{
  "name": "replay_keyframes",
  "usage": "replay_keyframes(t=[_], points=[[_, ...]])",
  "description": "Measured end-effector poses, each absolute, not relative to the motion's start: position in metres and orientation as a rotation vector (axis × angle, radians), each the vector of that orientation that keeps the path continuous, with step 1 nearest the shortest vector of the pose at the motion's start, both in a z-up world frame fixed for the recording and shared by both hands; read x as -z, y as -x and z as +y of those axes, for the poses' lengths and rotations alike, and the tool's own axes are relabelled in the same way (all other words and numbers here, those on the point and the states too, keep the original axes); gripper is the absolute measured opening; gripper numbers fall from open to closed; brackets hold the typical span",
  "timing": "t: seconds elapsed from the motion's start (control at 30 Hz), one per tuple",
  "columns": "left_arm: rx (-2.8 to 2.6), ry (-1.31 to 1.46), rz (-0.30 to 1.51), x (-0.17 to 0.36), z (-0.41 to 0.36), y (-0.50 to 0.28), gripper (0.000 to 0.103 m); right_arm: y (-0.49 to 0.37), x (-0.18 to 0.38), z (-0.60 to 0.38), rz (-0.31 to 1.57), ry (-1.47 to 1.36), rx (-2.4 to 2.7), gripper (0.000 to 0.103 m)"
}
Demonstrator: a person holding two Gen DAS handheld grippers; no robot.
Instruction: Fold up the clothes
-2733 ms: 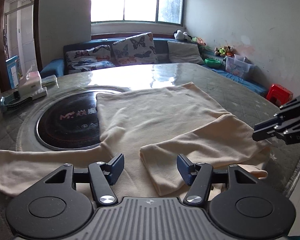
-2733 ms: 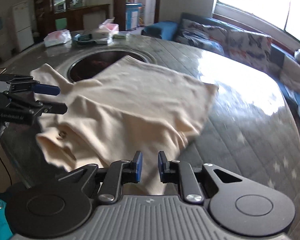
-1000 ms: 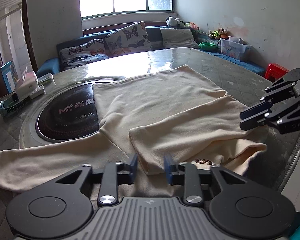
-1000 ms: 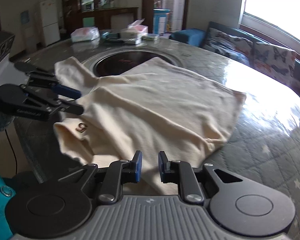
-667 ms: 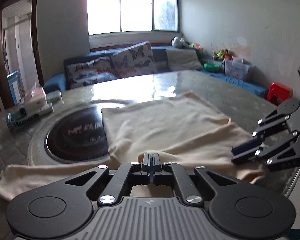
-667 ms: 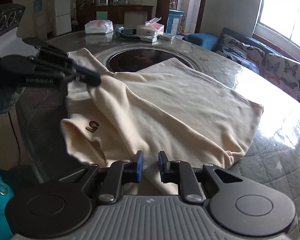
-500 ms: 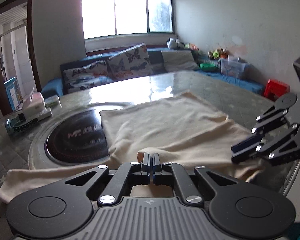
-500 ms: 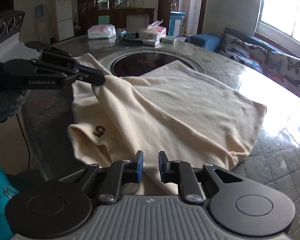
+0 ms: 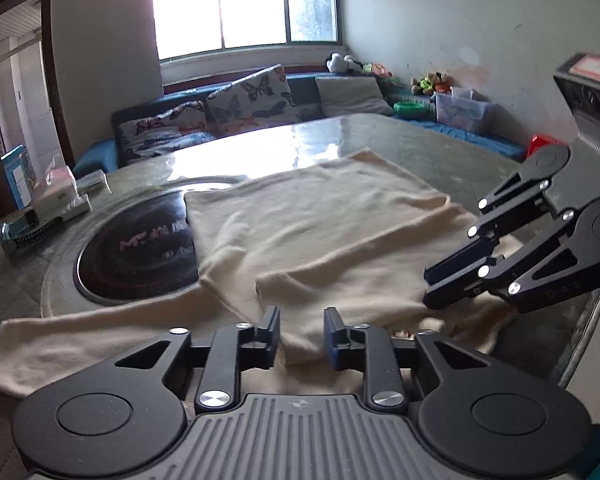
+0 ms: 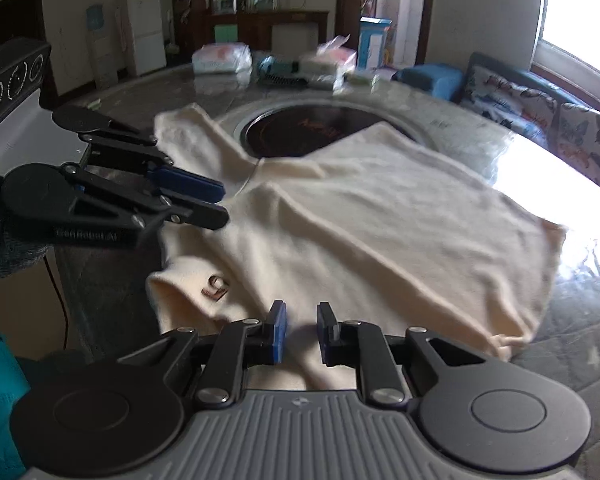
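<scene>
Two views show one cream garment [image 9: 308, 236] spread flat on the round bench [image 9: 452, 160], partly covering the black cooktop disc [image 9: 136, 252] set into it. Left wrist view: one sleeve [image 9: 84, 336] stretched out to the left, the opposite sleeve folded in across the body, and a sofa with butterfly cushions [image 9: 248, 100] under the window. Right wrist view: a small brown mark [image 10: 214, 286] near the collar at the bench edge, and boxes and bags [image 10: 292, 64] on the far side of the bench.

Left tongs [image 9: 302, 338]: jaws parted by a moderate gap, straddling the cuff end of the folded sleeve, with no visible pinch on the cloth. In the right wrist view the left tongs [image 10: 220, 204] hang just above the shoulder area, tips slightly apart.

Right tongs [image 10: 302, 334]: jaws parted by a narrower gap, over the near edge of the garment [image 10: 380, 232]; nothing is clamped. Seen from the left wrist, the right tongs [image 9: 430, 286] have their tips close together at the cloth's right side; contact cannot be told.
</scene>
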State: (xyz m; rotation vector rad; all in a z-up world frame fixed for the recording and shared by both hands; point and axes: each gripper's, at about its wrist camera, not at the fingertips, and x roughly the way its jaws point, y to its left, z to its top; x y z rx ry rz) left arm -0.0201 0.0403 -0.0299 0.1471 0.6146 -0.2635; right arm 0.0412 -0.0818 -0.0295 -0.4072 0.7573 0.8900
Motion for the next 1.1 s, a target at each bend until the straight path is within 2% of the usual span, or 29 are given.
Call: replay_keyframes(t=[0.07,0.13,0.27,0.37,0.63,0.93,1.1], points=[[0.255,-0.132,0.623,0.033,0.045,0.021,0.045,-0.039,0.027,-0.078,0.749,0.430,-0.897,0.016],[0.233,-0.104,0.612,0.030,0.054,0.023,0.052,-0.042,0.021,-0.072,0.735,0.432,-0.901,0.016],[0.158,-0.059,0.592,0.025,0.078,0.025,0.059,-0.054,0.012,-0.055,0.717,0.423,-0.903,0.017],[0.064,-0.018,0.590,0.024,0.100,0.027,0.060,-0.066,0.012,-0.035,0.727,0.406,-0.906,0.018],[-0.298,0.085,0.609,0.024,0.170,0.023,0.061,-0.080,0.032,0.009,0.761,0.452,-0.927,0.018],[-0.539,0.233,0.634,0.029,0.233,0.007,0.058,-0.078,0.020,0.005,0.760,0.446,-0.898,0.018],[-0.566,0.279,0.644,0.034,0.241,0.000,0.040,-0.072,0.011,-0.001,0.735,0.437,-0.890,0.018]])
